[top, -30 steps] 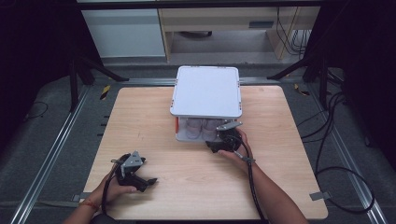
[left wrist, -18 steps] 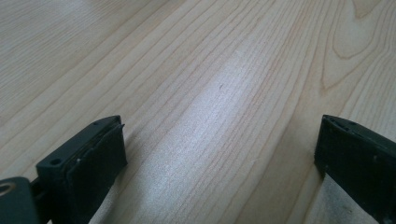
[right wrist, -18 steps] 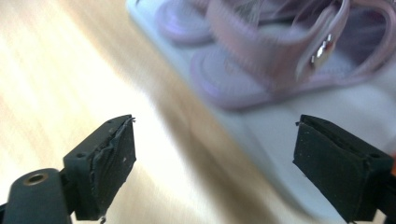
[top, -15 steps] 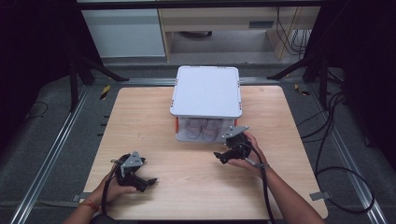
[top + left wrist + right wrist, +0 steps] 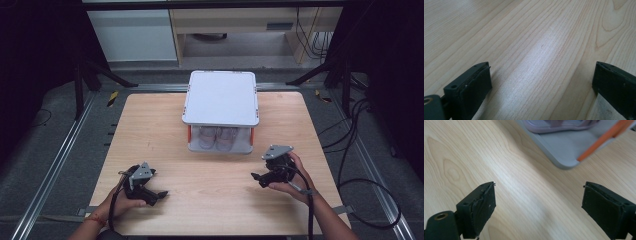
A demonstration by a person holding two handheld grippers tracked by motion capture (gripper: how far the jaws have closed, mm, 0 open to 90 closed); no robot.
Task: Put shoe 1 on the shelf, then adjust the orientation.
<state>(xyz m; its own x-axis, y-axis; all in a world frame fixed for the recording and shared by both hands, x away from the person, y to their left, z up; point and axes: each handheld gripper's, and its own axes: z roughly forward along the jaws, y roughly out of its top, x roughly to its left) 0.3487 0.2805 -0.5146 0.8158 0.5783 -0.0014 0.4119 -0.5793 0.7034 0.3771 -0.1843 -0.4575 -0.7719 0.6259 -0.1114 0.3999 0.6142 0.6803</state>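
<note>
No readable writing anywhere

We find no text, label, brand, number or sign on the tabletop (image 5: 150, 130), on the white-topped rack (image 5: 221, 97) standing on it, or on either tool; the far shelving is too dim to read.

Both your hand-held grippers sit low at the near edge, jaws apart and empty

Your left hand-held gripper (image 5: 161, 193) rests in your left hand (image 5: 122, 200), jaws wide, pointing right; your right hand-held gripper (image 5: 256, 177) sits in your right hand (image 5: 290, 175), pointing left, its jaws having just been opening with nothing between them; both forearms come in from below
</note>
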